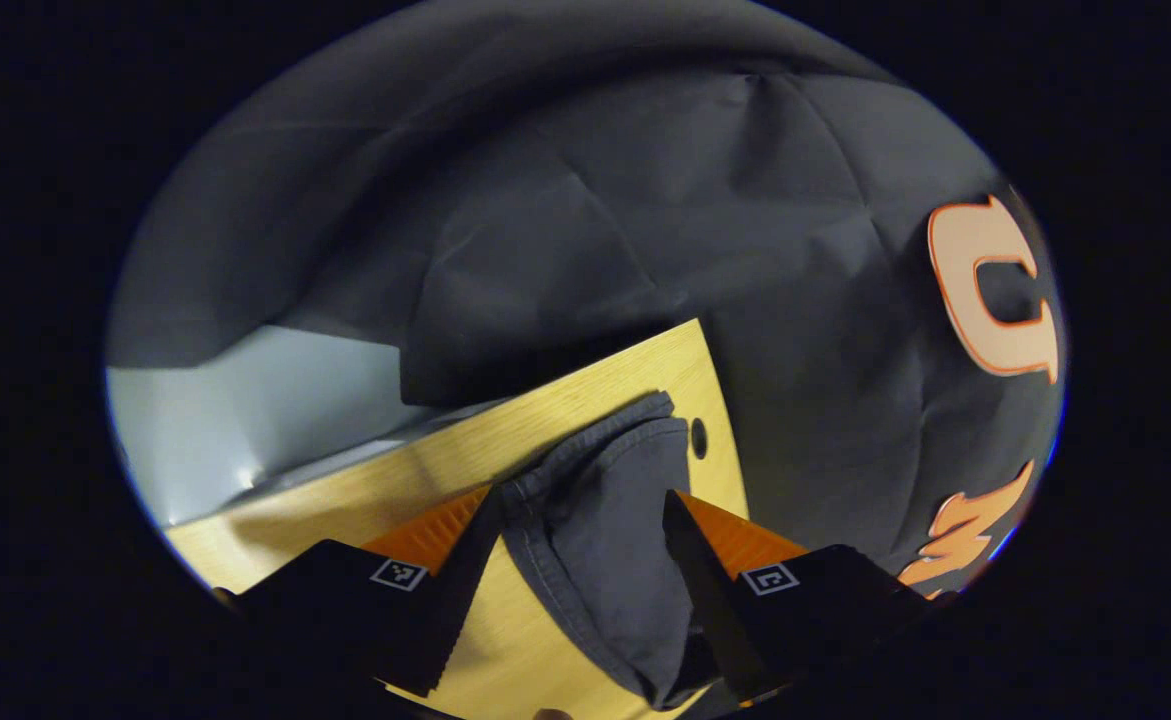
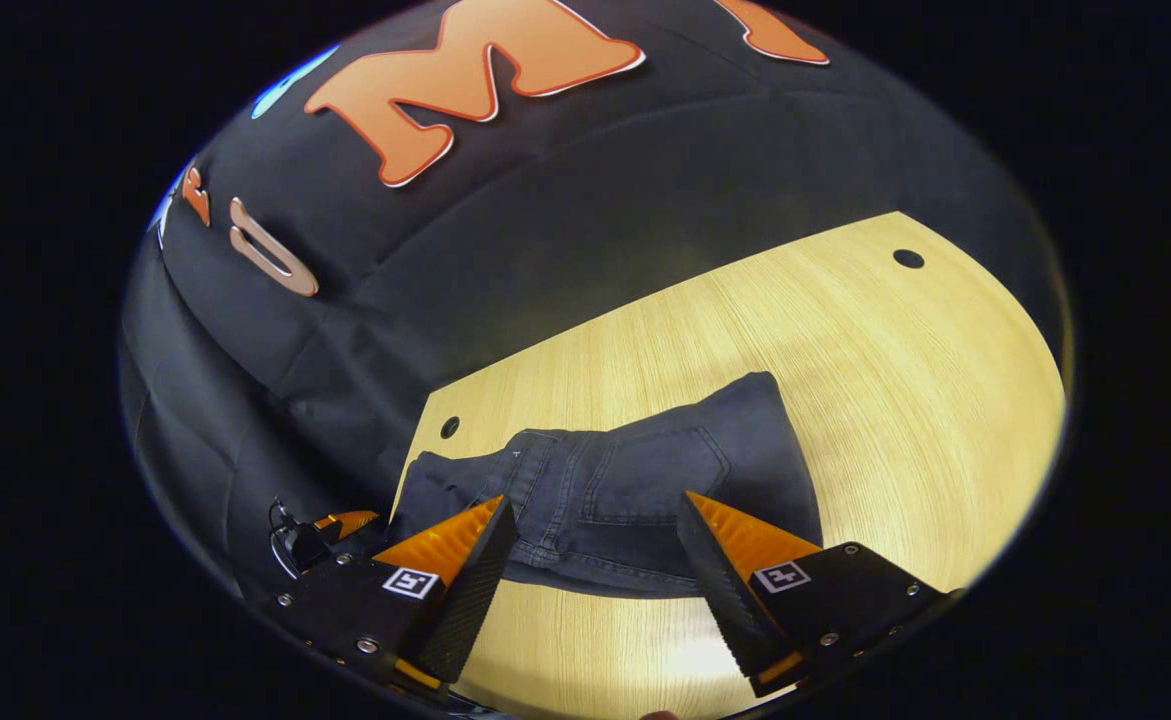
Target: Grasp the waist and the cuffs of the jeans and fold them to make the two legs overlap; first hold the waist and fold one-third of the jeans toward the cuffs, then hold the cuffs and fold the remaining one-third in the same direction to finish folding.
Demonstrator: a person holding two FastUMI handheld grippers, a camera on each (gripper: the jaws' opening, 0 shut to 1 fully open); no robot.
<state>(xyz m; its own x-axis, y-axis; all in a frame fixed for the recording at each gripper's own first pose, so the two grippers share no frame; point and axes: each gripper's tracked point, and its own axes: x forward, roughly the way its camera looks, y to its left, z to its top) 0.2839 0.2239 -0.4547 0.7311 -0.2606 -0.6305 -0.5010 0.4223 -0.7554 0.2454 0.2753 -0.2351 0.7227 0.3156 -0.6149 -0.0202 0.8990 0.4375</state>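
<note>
There is one pair of jeans (image 2: 635,490), dark grey, lying on one wooden tabletop (image 2: 845,400). In the right gripper view the jeans lie in a compact folded bundle, with a back pocket and seams facing up, near the left end of the tabletop. In the left gripper view a hemmed edge of the jeans (image 1: 595,520) lies on the tabletop (image 1: 565,410) and runs toward its far corner.

There are two claws. The left claw (image 1: 580,515) has its two fingers apart; the cloth lies between them and I cannot tell if a finger touches it. The right claw (image 2: 595,525) also has its two fingers apart, and it hangs above the near edge of the jeans without gripping them. At the left edge of the right gripper view a small part of another gripper (image 2: 330,530) is seen beside the jeans.

I count two round holes in the tabletop in the right gripper view, one near the left corner (image 2: 450,427) and one far to the right (image 2: 908,258). The left gripper view shows one hole (image 1: 699,438) just beside the hem. The wood is light, with fine grain. Behind the tabletop hangs black cloth (image 2: 545,260), and a pale grey wall (image 1: 245,420) shows at the left of the left gripper view.
</note>
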